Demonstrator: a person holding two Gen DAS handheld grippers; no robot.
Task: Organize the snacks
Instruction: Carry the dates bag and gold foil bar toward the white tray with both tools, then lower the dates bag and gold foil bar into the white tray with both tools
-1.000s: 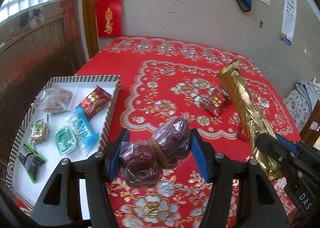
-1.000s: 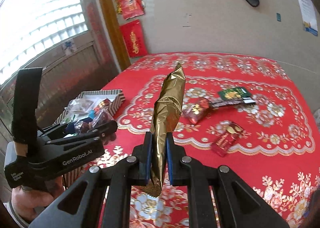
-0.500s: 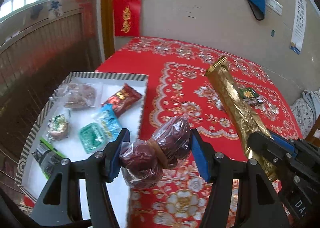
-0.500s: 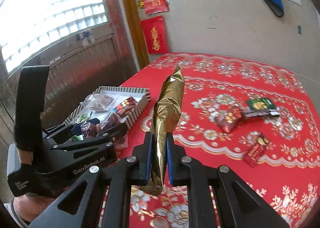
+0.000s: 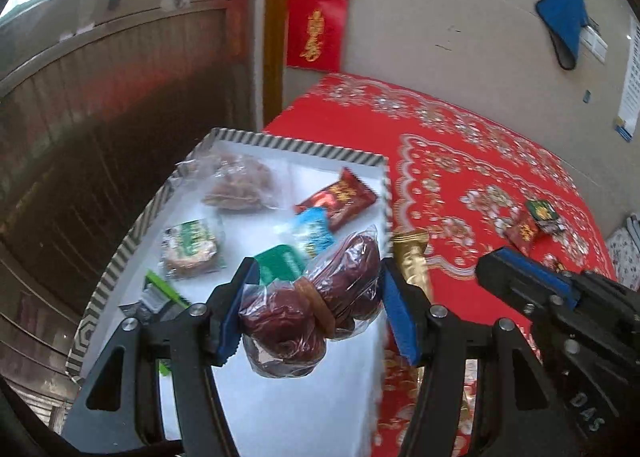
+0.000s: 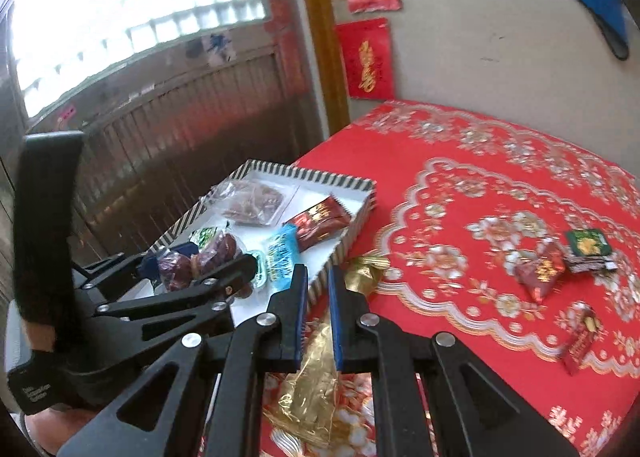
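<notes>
My left gripper (image 5: 312, 309) is shut on a clear bag of dark red dates (image 5: 310, 307) and holds it above the near part of the white tray with a striped rim (image 5: 304, 145). It also shows in the right wrist view (image 6: 192, 261). My right gripper (image 6: 318, 313) has opened a little; the long gold packet (image 6: 316, 381) lies below its jaws on the red tablecloth beside the tray's right rim, no longer gripped. The gold packet's end shows in the left wrist view (image 5: 412, 261).
The tray holds several snacks: a clear bag of brown pieces (image 5: 240, 185), a red packet (image 5: 338, 197), a blue packet (image 5: 314, 231), green packets (image 5: 192, 245). Red and green packets (image 6: 540, 269) lie on the cloth at right. A wooden railing and wall stand left.
Both grippers moved left toward the tray. The left now holds the dates over the tray. The right opened and the gold packet dropped flat onto the cloth by the tray's rim.
</notes>
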